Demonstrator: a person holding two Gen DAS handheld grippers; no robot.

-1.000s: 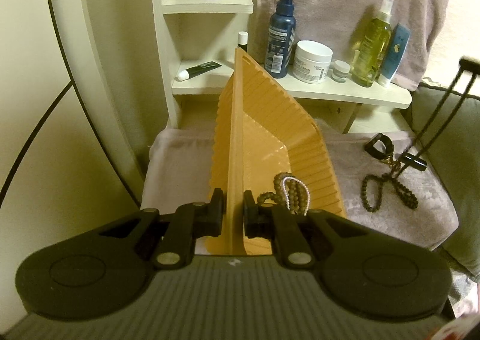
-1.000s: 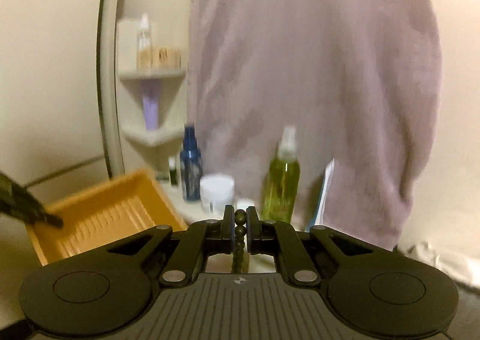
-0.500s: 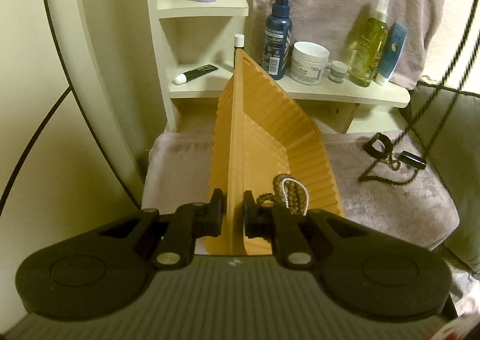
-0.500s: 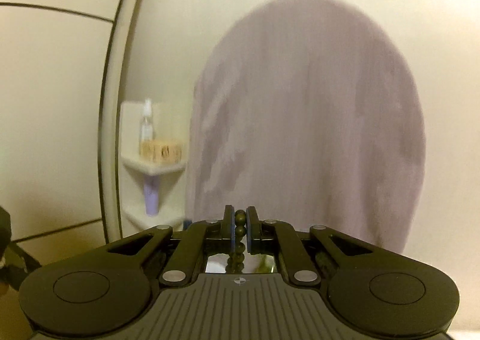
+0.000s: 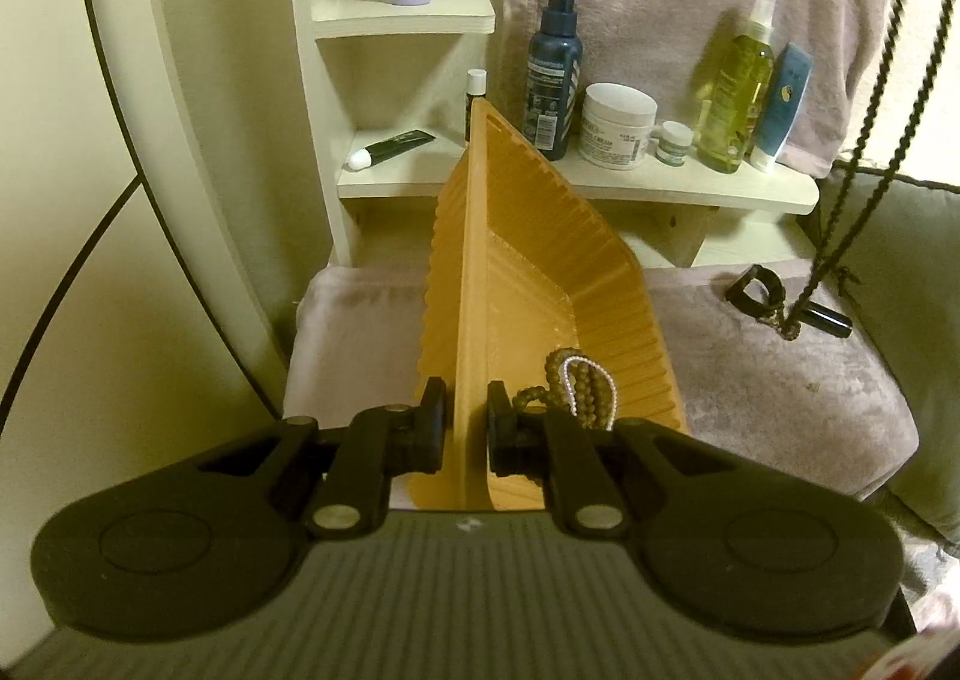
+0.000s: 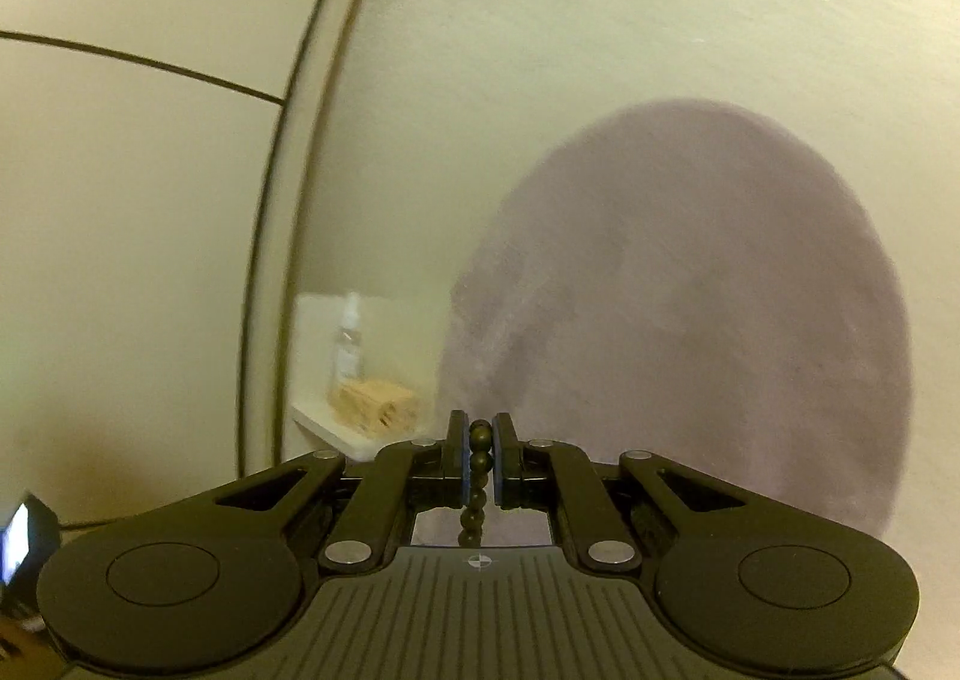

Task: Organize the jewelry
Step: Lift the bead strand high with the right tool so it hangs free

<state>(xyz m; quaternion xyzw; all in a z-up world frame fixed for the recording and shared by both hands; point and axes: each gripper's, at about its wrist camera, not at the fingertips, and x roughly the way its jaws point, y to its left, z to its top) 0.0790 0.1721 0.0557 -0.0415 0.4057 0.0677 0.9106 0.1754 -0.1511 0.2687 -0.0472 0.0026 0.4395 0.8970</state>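
Pinching the near wall of the orange tray (image 5: 528, 284), the left hand-held gripper (image 5: 467, 428) has its jaws pressed against either side of that rim, and the tray stands tilted above a mauve towel (image 5: 750, 380) spread below the shelf (image 5: 690, 191). Inside the tray, low against the ribbed wall, lies a brown bead bracelet (image 5: 579, 389) tangled with a fine string of pale pearls (image 5: 603, 380). The right hand-held gripper (image 6: 479, 461) is clamped on a dark bead necklace (image 6: 480, 461) — beads sit between its blue pads and a short run hangs beneath. Seen from the left wrist, that necklace (image 5: 864, 98) hangs as two taut strands at the right edge, its lower end touching a black clasp piece (image 5: 756, 287) on the towel. Bottles and a white cream jar (image 5: 618, 125) line the shelf.
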